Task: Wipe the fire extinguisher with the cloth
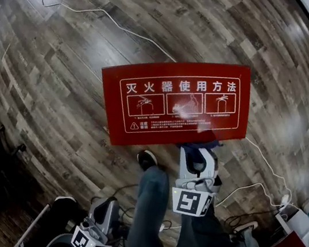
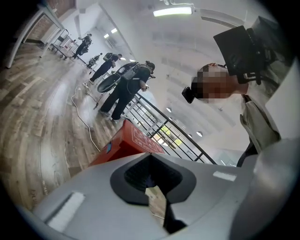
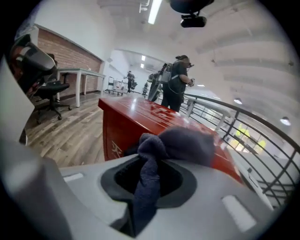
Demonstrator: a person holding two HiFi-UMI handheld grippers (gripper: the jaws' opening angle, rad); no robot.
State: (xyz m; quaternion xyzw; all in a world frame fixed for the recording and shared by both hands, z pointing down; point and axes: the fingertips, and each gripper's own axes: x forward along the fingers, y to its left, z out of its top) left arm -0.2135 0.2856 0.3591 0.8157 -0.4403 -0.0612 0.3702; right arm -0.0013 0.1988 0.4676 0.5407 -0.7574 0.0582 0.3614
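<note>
Two grippers show in the head view, both low in the picture and above a wooden floor point(image 1: 46, 74). The right gripper point(image 1: 199, 151) is closed on a dark blue-grey cloth point(image 3: 183, 143). The cloth runs up through the narrow slot between its jaws and bunches into a soft lump in front of them. This lump is at the near edge of the red fire extinguisher box point(image 1: 175, 103), whose shiny lid carries white Chinese characters and three small drawings. Whether the cloth presses on the lid I cannot tell. The extinguisher itself is not to be seen, only the closed box. The left gripper point(image 1: 108, 203) is lower and to the left, apart from the box. Its jaws stand only a little apart, with nothing between them. A thin white cable point(image 1: 129, 29) lies on the floor beyond the box. A leg in jeans point(image 1: 148, 218) stands between the two grippers.
</note>
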